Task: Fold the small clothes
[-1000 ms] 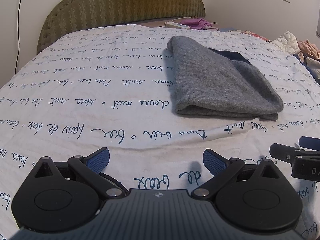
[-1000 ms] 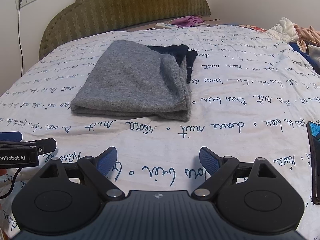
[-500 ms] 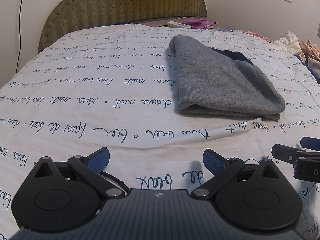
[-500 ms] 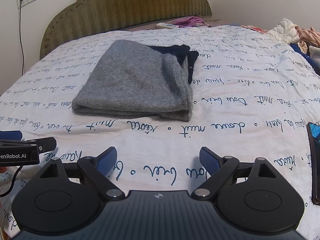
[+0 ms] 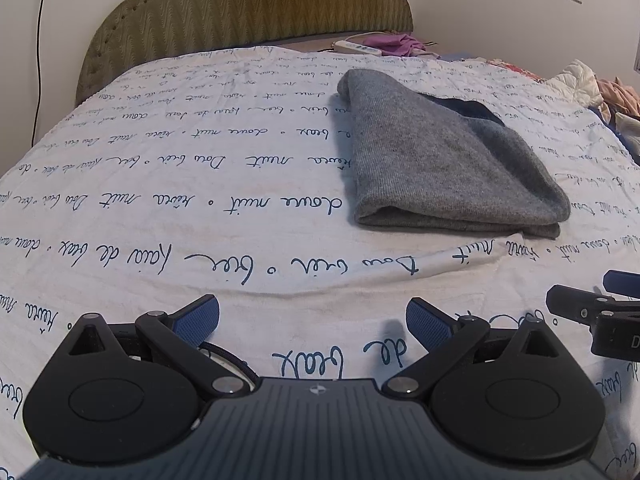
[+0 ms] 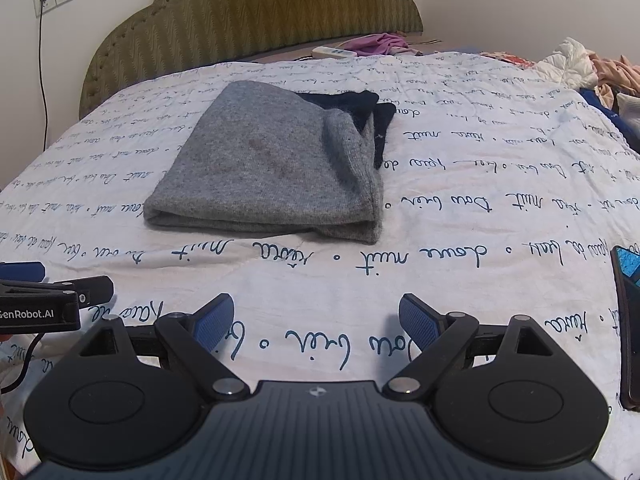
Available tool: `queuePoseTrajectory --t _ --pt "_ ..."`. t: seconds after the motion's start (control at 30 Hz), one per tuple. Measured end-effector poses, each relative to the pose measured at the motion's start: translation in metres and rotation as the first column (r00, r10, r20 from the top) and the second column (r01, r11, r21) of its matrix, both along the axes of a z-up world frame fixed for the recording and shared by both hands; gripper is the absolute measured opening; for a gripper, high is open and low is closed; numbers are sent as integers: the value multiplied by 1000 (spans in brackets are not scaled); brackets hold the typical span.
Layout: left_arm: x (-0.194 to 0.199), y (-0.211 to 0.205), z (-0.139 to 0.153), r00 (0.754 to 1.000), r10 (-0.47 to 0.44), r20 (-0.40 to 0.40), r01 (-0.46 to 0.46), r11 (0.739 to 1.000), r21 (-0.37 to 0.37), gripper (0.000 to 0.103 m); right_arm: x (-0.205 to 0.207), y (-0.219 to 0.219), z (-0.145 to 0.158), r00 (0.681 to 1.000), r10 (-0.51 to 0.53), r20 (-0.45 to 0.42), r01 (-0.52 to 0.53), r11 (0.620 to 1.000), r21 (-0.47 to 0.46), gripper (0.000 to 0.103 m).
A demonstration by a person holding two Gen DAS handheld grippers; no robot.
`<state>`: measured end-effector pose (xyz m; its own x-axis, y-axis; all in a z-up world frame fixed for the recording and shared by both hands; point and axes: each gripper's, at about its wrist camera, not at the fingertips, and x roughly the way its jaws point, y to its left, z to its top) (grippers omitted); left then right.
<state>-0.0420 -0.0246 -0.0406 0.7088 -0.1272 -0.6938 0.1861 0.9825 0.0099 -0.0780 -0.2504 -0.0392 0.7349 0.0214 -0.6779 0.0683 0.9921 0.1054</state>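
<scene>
A folded grey knit garment [image 5: 440, 160] lies flat on the bed, ahead and to the right in the left wrist view; it also shows in the right wrist view [image 6: 272, 164], ahead and slightly left. A dark navy piece [image 6: 360, 108] pokes out from under its far edge. My left gripper [image 5: 312, 320] is open and empty, low over the sheet short of the garment. My right gripper [image 6: 316, 318] is open and empty, also short of it. Each gripper shows at the edge of the other's view.
The bed has a white sheet [image 5: 160, 200] printed with blue script and a green padded headboard [image 5: 248, 8]. A pile of loose clothes [image 6: 592, 68] lies at the far right. A dark phone [image 6: 628, 320] lies on the sheet at the right. A power strip [image 6: 334, 53] and purple cloth sit by the headboard.
Both views have shifted very slightly toward the garment. Both grippers stay open and the garment has not moved.
</scene>
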Motion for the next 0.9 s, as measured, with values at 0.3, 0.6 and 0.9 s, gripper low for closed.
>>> queuePoseTrajectory --t 0.3,0.6,0.9 --pt "-1 0 -1 1000 2 0 -2 1000 2 101 -1 1 1 1000 6 4 -6 1000 -4 90" --pt "-1 0 -1 1000 0 10 0 1000 23 101 -1 0 1 1000 5 1 -5 1000 -5 90" --pt "1 2 -1 1000 6 1 -6 1000 14 101 -2 1 1 1000 5 0 -5 1000 -4 90"
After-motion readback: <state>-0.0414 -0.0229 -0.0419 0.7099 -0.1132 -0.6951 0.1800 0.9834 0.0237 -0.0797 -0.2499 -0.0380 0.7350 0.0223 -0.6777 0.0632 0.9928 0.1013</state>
